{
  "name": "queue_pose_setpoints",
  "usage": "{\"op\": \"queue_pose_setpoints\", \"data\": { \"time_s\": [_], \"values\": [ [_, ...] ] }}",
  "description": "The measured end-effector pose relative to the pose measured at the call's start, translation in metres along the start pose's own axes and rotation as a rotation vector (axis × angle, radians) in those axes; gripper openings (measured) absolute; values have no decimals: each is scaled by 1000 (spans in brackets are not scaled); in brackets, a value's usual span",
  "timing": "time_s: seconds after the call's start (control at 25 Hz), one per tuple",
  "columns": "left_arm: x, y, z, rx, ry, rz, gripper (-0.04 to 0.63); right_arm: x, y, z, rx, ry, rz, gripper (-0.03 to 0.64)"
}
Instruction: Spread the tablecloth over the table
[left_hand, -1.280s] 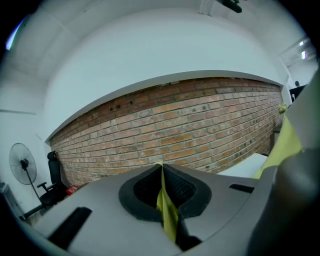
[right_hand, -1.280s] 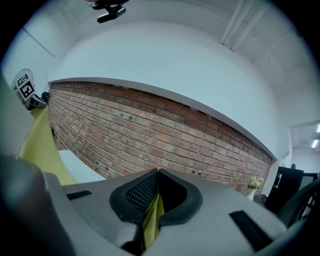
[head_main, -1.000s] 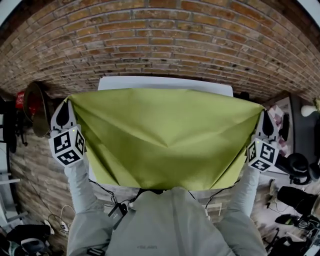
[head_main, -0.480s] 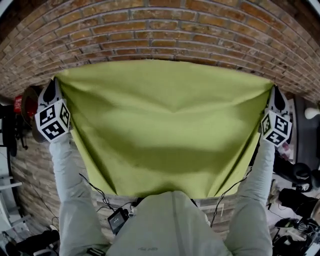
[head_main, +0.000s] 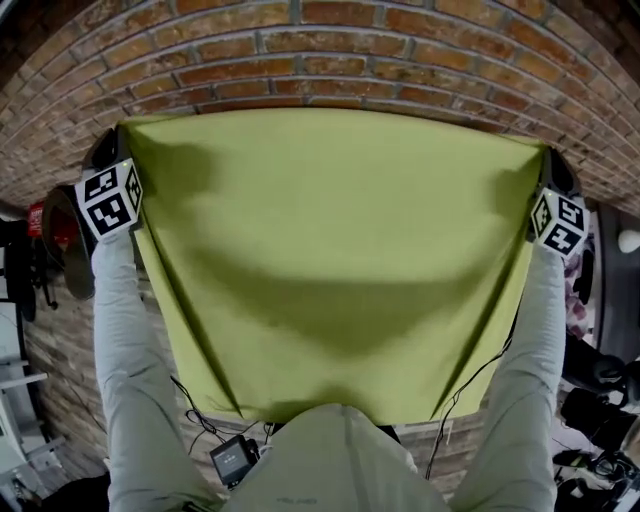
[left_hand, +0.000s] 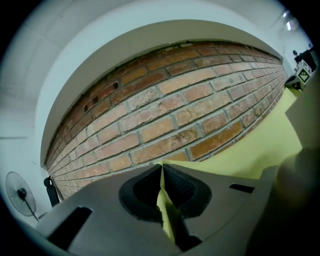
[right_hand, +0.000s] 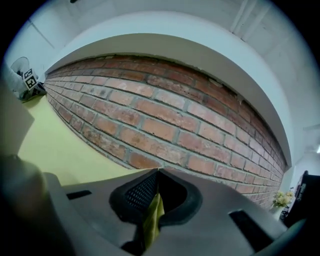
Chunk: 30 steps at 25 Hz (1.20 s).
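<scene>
left gripper (left_hand: 161, 169) and right gripper (right_hand: 157, 174) each clamp a top corner of the outstretched green tablecloth (head_main: 330, 250).

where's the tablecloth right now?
Head view, centre: the tablecloth is held spread out, its far edge toward the brick wall, with its far corners pinched in the left gripper at left and the right gripper at right.
</scene>
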<state>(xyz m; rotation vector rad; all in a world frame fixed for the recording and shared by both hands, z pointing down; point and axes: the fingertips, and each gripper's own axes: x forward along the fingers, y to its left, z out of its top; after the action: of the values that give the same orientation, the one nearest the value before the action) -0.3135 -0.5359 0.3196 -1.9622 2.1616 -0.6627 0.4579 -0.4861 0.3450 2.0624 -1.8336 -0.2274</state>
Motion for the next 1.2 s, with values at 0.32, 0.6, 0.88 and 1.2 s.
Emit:
{"op": "queue_pose_setpoints", "data": {
  "time_s": [0.32, 0.6, 0.88, 1.2],
  "values": [
    [61, -33, -72, 55, 159, -49, 26, 58, 47, -69, -50, 172, 86, 23],
    [81, -86, -163, 120, 332, -148, 26, 72, 90, -161, -104, 370, 185, 23],
    [94, -132, -211, 162, 411, -215, 26, 75, 124, -227, -122, 497, 261, 23],
    [91, -145, -260, 140, 554, -275, 28, 70, 142, -250, -57, 531, 296, 25]
  ]
}}
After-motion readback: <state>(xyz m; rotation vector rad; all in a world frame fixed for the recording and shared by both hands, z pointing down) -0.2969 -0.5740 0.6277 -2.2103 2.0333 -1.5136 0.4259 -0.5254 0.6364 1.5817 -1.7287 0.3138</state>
